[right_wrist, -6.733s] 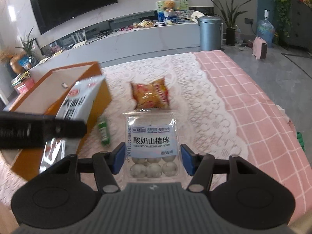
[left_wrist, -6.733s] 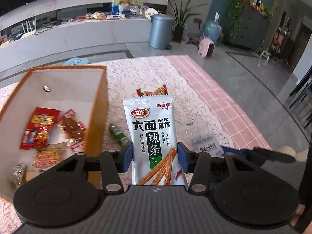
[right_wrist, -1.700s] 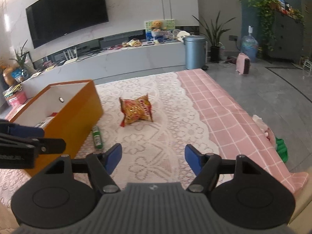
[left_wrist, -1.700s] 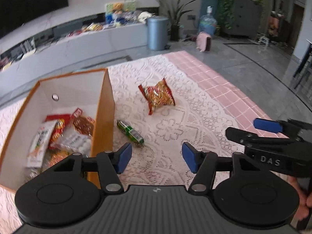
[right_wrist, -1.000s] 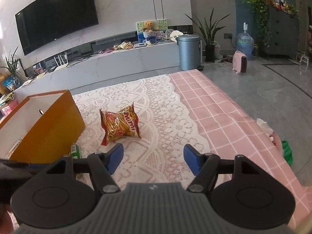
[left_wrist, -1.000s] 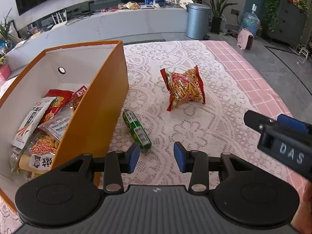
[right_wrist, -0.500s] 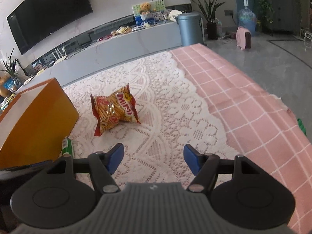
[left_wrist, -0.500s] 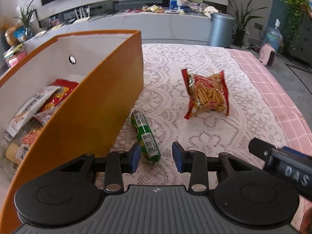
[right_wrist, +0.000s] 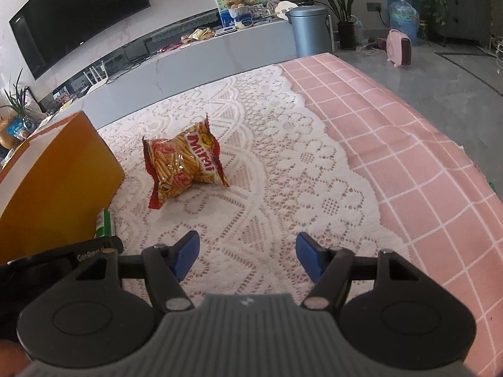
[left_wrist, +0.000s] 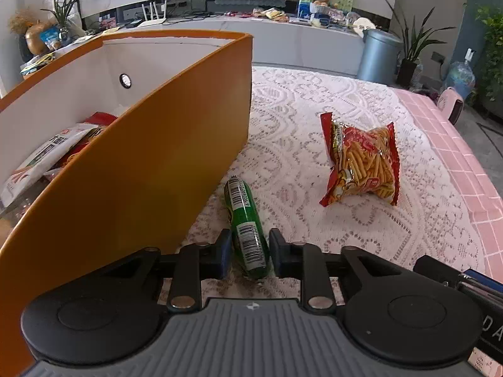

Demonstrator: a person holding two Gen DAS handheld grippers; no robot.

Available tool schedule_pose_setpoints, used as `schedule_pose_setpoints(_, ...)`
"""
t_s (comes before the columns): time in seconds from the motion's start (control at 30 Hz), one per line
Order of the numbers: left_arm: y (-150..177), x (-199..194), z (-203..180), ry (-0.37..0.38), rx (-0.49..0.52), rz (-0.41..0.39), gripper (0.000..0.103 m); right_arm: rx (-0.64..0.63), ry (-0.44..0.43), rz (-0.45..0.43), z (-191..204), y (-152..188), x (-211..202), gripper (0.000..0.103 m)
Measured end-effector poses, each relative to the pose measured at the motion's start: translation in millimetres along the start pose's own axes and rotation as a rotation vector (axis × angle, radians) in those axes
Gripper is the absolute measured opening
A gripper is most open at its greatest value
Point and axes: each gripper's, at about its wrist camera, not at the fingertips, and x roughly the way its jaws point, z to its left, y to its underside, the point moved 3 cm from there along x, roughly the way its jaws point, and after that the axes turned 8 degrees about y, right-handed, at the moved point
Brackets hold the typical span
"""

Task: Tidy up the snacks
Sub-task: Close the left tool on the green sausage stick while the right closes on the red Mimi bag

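Note:
A green snack stick (left_wrist: 245, 229) lies on the lace cloth beside the orange box (left_wrist: 141, 172). My left gripper (left_wrist: 248, 253) has its jaws closing around the stick's near end, and both blue pads touch its sides. The box has white inner walls and holds several snack packets (left_wrist: 47, 150). A red bag of crisp sticks (left_wrist: 361, 160) lies further right on the lace. In the right wrist view the same red bag (right_wrist: 185, 163) lies ahead and to the left of my right gripper (right_wrist: 248, 257), which is open over bare lace with nothing between its fingers.
The lace cloth (right_wrist: 283, 188) covers a pink checked tablecloth (right_wrist: 424, 172), whose edge drops off to the right. The orange box (right_wrist: 56, 169) stands at the left, with the green stick (right_wrist: 103, 223) showing beside it. A long TV bench runs behind.
My left gripper came down and forward onto the green stick and its jaws narrowed around it. My right gripper sank towards the lace, still open.

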Motion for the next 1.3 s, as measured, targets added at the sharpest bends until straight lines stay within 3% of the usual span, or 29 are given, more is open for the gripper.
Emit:
schedule_pose_setpoints(0.3,-0.2,-0.6,-6.7,0.1,0.124,-0.013,0.025,-0.107,-0.049,-0.063,20.9,-12.8,1.6,0.066)
schedule_pose_setpoints(0.4,1.6,-0.9,-8.5,0.103,0.173,0.011,0.025,-0.133,-0.06,-0.095,26.5,-23.5,5.9,0.066)
schedule_pose_setpoints(0.57,-2.2,1.7,-5.9,0.106,0.161,0.039,0.028,-0.139,-0.133,-0.11,36.5,-42.6,22.3,0.068)
schedule_pose_setpoints(0.7,-4.4,6.4,-6.7,0.09,0.154,0.036,0.045,-0.185,-0.112,-0.133,48.4,-50.7,36.6,0.075)
schedule_pose_setpoints(0.83,-3.7,11.8,-6.7,0.084,0.16,0.045,0.045,-0.18,-0.136,-0.123,52.6,-58.3,50.5,0.079)
schedule_pose_setpoints(0.9,-3.2,12.2,-5.6,0.086,0.156,0.046,0.041,-0.189,-0.143,-0.118,56.7,-59.5,56.8,0.085)
schedule_pose_setpoints(0.93,-2.7,11.4,-5.7,0.089,0.159,0.044,0.034,-0.197,-0.141,-0.12,58.2,-59.8,59.5,0.086)
schedule_pose_setpoints(1.03,-3.5,11.4,-7.2,0.089,0.164,0.043,0.027,-0.224,-0.147,-0.114,64.1,-58.6,67.6,0.086)
schedule_pose_setpoints(1.13,-3.5,11.1,-7.0,0.094,0.158,0.044,0.026,-0.244,-0.146,-0.104,69.0,-57.2,75.4,0.087)
schedule_pose_setpoints(1.3,-4.3,10.5,-6.3,0.097,0.146,0.045,0.025,-0.261,-0.15,-0.095,70.2,-56.0,79.7,0.073)
